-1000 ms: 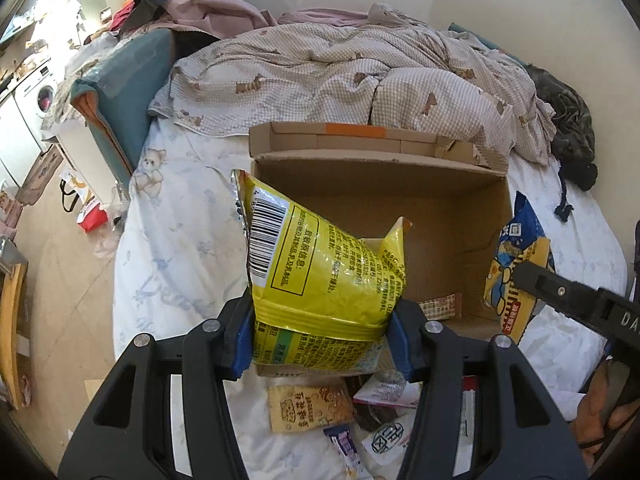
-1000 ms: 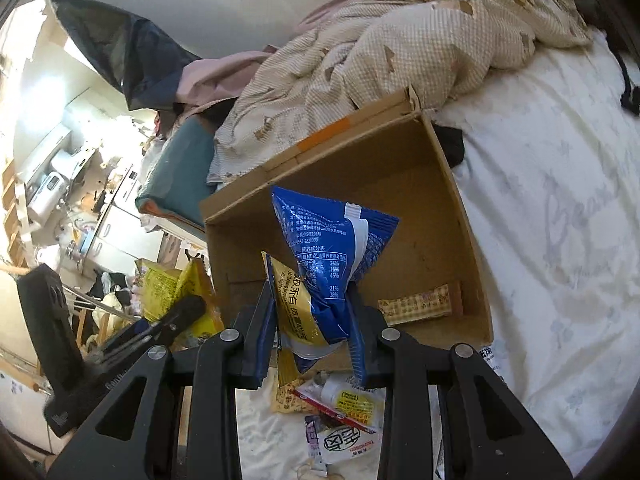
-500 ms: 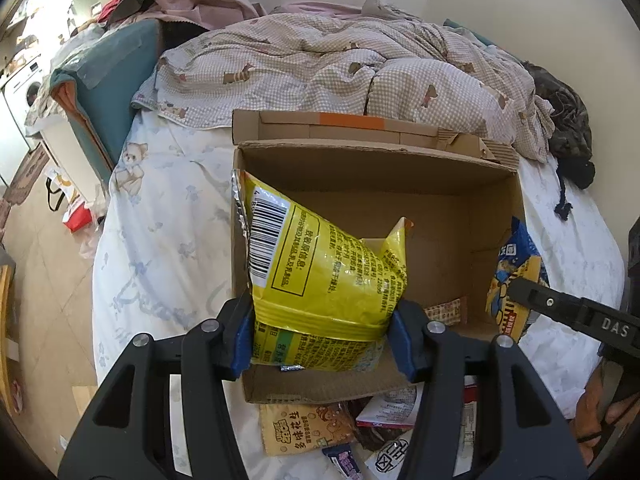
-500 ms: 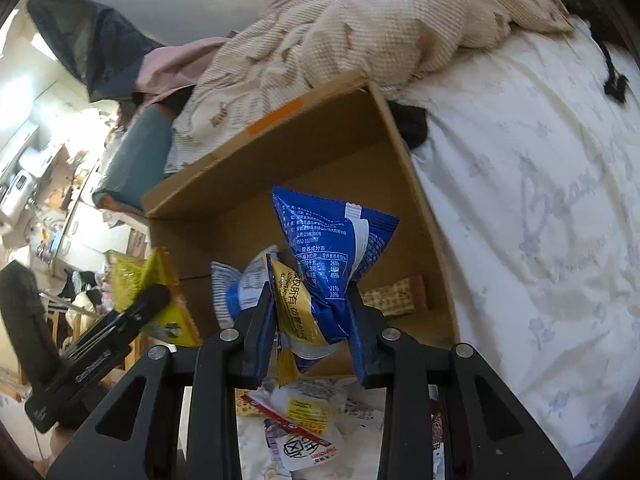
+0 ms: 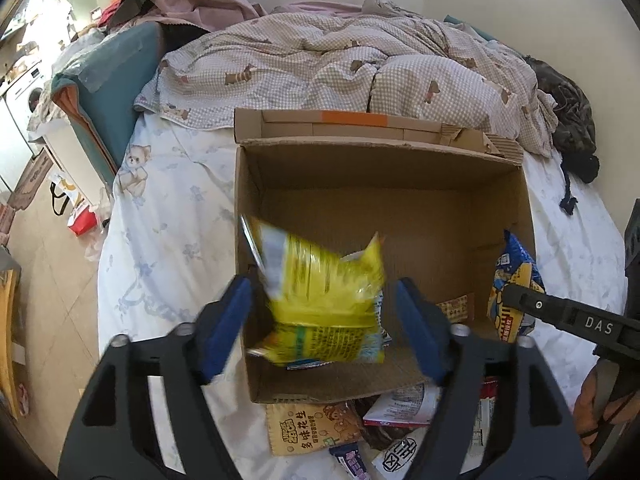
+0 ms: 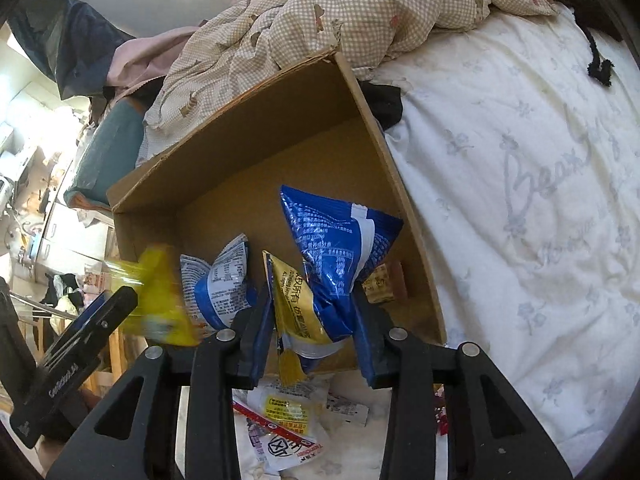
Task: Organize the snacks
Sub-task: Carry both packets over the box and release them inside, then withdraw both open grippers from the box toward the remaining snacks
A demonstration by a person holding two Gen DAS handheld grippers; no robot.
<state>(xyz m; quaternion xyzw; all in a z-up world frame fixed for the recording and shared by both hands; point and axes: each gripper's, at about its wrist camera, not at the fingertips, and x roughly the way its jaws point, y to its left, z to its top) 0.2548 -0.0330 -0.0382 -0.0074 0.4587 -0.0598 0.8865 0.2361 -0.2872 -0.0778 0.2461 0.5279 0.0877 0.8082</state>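
Left gripper (image 5: 324, 314): jaws have just been opening and stand wide apart, blue pads clear of the bag between them; released.
Yellow crinkled snack bag (image 5: 320, 300): motion-blurred, loose between the left pads, inside the near-left corner of the box.
Right gripper (image 6: 310, 334): jaws have just been opening a little, yet both pads press the blue-and-gold foil snack bag (image 6: 332, 256); grasping it.
Blue-and-gold bag, place: over the near right of the box, its lower end hanging past the near wall.
Open brown cardboard box (image 5: 384, 184): sits on the white floral bedsheet (image 5: 168, 216), the checked quilt (image 5: 340, 68) bunched behind it.
Inside the box: a small tan wafer packet (image 5: 454, 306) on the floor, near right.
Loose snack packets (image 5: 344, 424): scattered on the sheet just outside the near wall.
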